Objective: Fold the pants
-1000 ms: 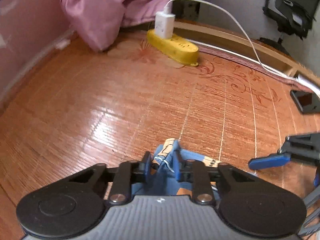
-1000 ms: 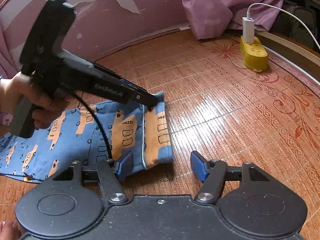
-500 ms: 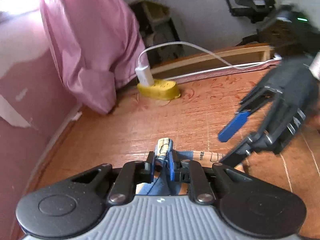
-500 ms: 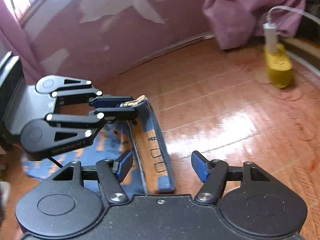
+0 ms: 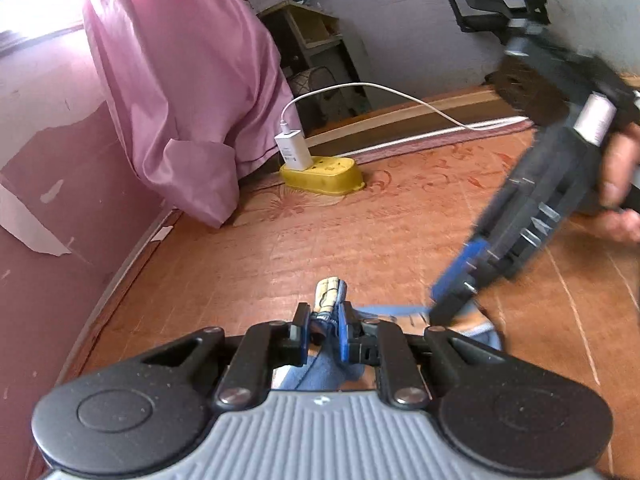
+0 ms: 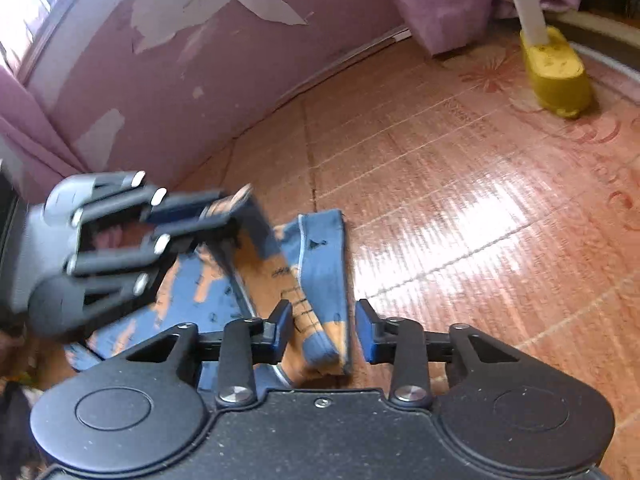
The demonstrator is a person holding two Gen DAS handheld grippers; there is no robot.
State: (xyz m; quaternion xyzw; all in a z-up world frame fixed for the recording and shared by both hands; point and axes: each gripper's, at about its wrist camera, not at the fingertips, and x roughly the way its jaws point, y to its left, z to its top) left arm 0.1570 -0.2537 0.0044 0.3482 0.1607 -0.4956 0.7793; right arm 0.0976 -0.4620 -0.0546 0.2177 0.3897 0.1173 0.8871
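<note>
The blue pants with orange print (image 6: pixel 316 248) lie bunched on the reddish woven mat (image 6: pixel 460 184). My left gripper (image 5: pixel 324 320) is shut on an edge of the pants (image 5: pixel 329 294) and holds it raised off the mat; the right wrist view shows this left gripper (image 6: pixel 218 212) blurred at the left, cloth hanging from it. My right gripper (image 6: pixel 323 324) is open low over the mat, a folded corner of the pants standing between its blue pads with a small gap on the right side. In the left wrist view the right gripper (image 5: pixel 444 300) comes down, blurred, onto the cloth.
A yellow power strip (image 5: pixel 322 174) with a white charger (image 5: pixel 292 150) and cable sits at the mat's far end. A pink curtain (image 5: pixel 180 92) hangs beside it. The peeling pink wall (image 6: pixel 180 60) runs along the left. A hand (image 5: pixel 618 184) holds the right gripper.
The left gripper has lifted the pants edge higher and toward the wall. The right gripper has moved onto the pants' corner and its fingers have narrowed around it.
</note>
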